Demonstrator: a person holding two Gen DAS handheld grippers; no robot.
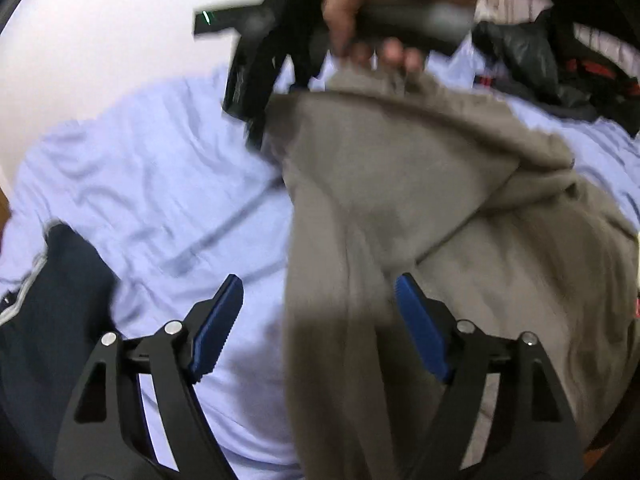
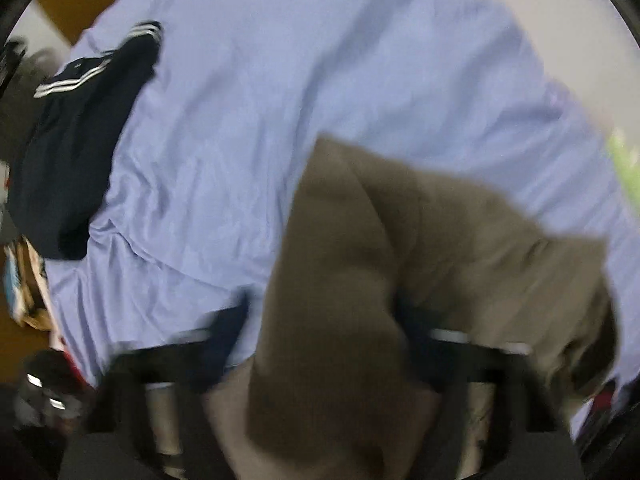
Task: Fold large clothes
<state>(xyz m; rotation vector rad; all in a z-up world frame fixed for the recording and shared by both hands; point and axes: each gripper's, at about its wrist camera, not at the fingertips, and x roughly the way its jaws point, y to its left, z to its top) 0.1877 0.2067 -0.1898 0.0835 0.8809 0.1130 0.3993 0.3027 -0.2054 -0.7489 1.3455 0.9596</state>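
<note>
A: What did the left wrist view show?

B: A bed under a pale blue sheet (image 1: 160, 168), a white wall behind it. A grey-brown garment (image 1: 420, 200) hung above the sheet, lifted at one top corner. The left gripper (image 1: 318, 308) had its blue pads wide apart, with a fold of the garment hanging loose between them, not pinched. Above the garment, the person's hand (image 1: 372, 12) held the right gripper (image 1: 256, 120), which met the cloth at its raised corner. A navy garment with white stripes (image 1: 52, 300) lay on the sheet, off to the side of the grey-brown one, and a dark heap of clothes (image 1: 560, 60) sat at the far edge.

A: And the right wrist view?

B: The same blue sheet (image 2: 320, 80), badly blurred. The grey-brown garment (image 2: 380, 260) draped over the right gripper (image 2: 320, 344), hiding the fingertips, so I couldn't tell if it was clamped. The navy garment (image 2: 68, 152) lay well apart from it.

A: Which step was that?

B: I'd judge the lifting and spreading, before any fold. Next the left gripper would need to close on a free edge, so the garment could be stretched flat on the sheet.
</note>
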